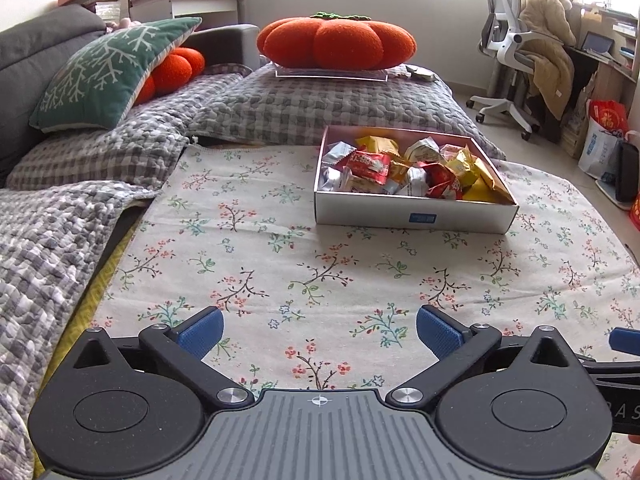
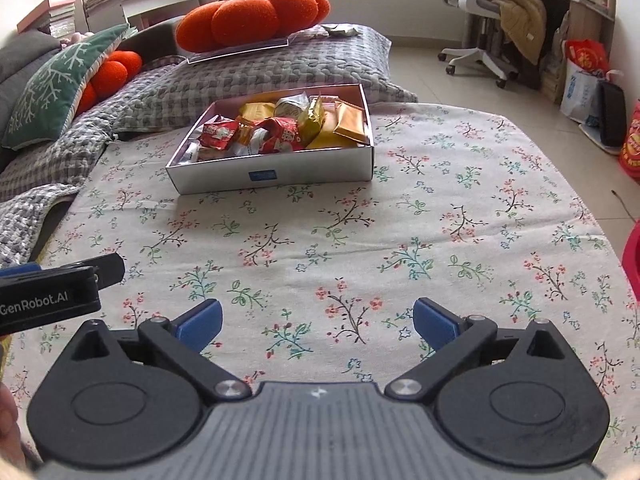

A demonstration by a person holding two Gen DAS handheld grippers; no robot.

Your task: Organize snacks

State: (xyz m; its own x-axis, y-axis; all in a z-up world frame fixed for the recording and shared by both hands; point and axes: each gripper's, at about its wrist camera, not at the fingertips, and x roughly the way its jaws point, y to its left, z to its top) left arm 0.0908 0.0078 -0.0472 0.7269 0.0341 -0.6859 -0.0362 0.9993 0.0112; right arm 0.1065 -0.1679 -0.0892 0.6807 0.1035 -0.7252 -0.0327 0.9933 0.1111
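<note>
A shallow white box [image 1: 412,216] [image 2: 280,178] stands on the floral cloth [image 1: 280,264] [image 2: 360,232], filled with several red, yellow and silver snack packets [image 1: 404,170] [image 2: 288,128]. My left gripper [image 1: 319,332] is open and empty, low over the cloth, well short of the box. My right gripper [image 2: 318,322] is open and empty too, near the front of the cloth. The left gripper's body shows at the left edge of the right wrist view [image 2: 52,292].
A grey checked blanket [image 1: 100,168] lies to the left and behind the box. An orange pumpkin cushion [image 1: 336,42] sits on a clear tray at the back. A green pillow [image 1: 108,72] leans on the sofa. An office chair [image 1: 516,52] and bags [image 1: 604,136] stand at the right.
</note>
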